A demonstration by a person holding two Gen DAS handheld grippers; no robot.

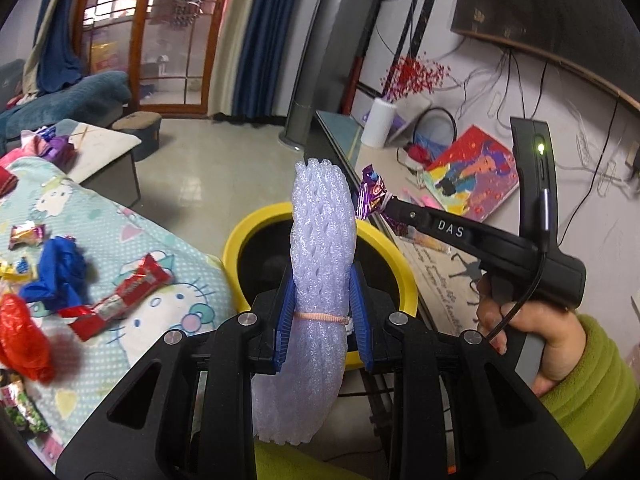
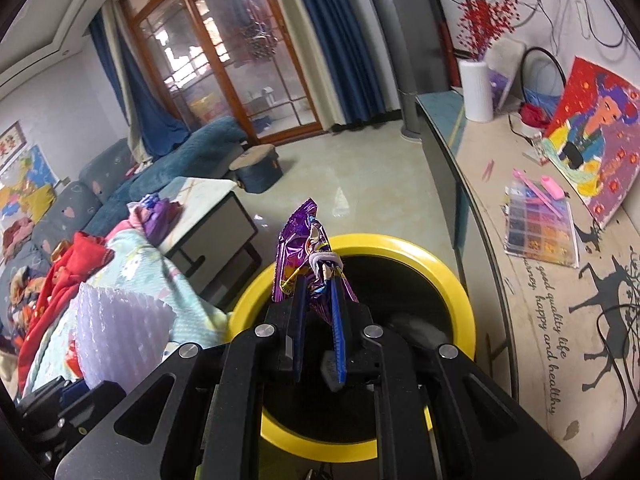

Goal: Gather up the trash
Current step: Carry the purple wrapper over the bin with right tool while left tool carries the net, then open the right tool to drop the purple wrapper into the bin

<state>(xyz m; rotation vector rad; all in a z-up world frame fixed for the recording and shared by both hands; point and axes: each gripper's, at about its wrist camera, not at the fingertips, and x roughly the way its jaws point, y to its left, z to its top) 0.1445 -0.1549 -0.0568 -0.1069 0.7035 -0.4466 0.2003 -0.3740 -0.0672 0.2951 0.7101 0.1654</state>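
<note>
Both sets of jaws are clamped on trash: your left gripper (image 1: 322,316) pinches a tall white foam mesh sleeve (image 1: 320,276), and your right gripper (image 2: 318,312) grips a crinkled purple foil snack wrapper (image 2: 302,252). Each load hangs over the round black waste bin with the yellow rim (image 2: 452,276); in the left wrist view the sleeve stands upright in front of the bin's mouth and hides part of its far rim, while the purple wrapper shows just beyond it at the tip of the other tool.

Left of the bin lies a pale green Hello Kitty printed blanket (image 1: 132,236) that still carries litter: a red foil candy wrapper (image 1: 120,300), a crumpled blue plastic scrap (image 1: 56,272), a red plastic bag (image 1: 24,336) and several small shiny sweet wrappers (image 1: 26,234) farther from the bin. The blanket's edge lies close against the bin's left side.

Right of the bin runs a long beige worktop (image 2: 488,208) holding a white ribbed vase with red berry sprigs (image 2: 476,88), a colourful diamond-painting canvas of a woman (image 2: 596,136) and a clear compartmented bead tray (image 2: 536,228). On the worktop's mat, beside black deer figures, you can read "good quality life" and "happy and healthy". The body of your right tool reads "DAS".
</note>
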